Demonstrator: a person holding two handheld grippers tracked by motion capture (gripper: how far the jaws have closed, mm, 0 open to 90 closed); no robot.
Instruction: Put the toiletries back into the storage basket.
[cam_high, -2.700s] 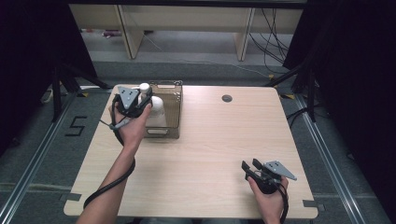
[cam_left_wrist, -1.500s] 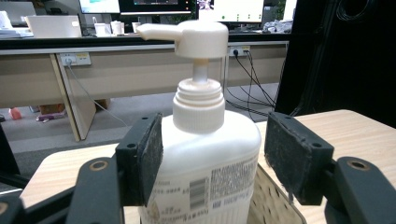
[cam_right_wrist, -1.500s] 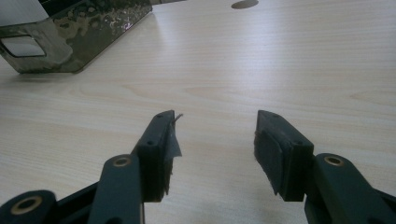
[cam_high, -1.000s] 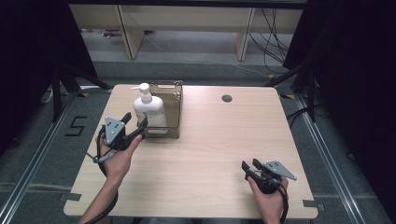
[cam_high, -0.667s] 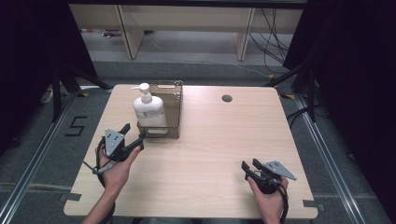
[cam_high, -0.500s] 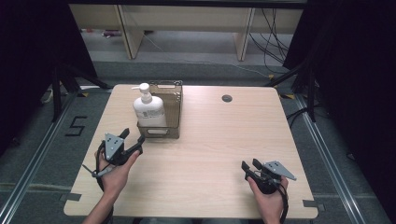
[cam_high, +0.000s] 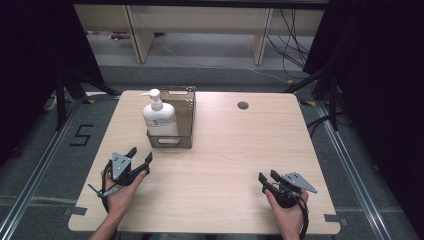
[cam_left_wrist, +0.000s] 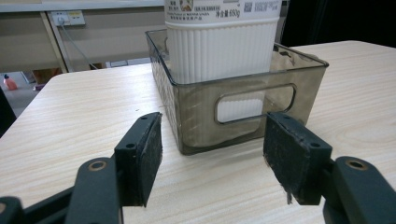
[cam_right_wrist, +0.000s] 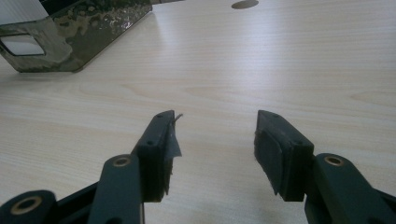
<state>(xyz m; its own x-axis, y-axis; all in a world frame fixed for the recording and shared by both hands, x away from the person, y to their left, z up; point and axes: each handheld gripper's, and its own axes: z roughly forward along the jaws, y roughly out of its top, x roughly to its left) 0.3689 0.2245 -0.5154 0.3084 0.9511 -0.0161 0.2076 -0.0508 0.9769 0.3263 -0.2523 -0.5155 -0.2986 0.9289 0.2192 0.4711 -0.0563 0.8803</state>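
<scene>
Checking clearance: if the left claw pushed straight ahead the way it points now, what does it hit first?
Probably the near end wall of the smoky transparent plastic bin, the one with the handle cutout. The open left claw faces it squarely, with bare table between. The white ribbed pump bottle stands just behind that wall.

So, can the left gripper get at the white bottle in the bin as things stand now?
Probably yes. The left gripper is open and faces the bin; the bottle rises well above its wall, with nothing between them.
</scene>
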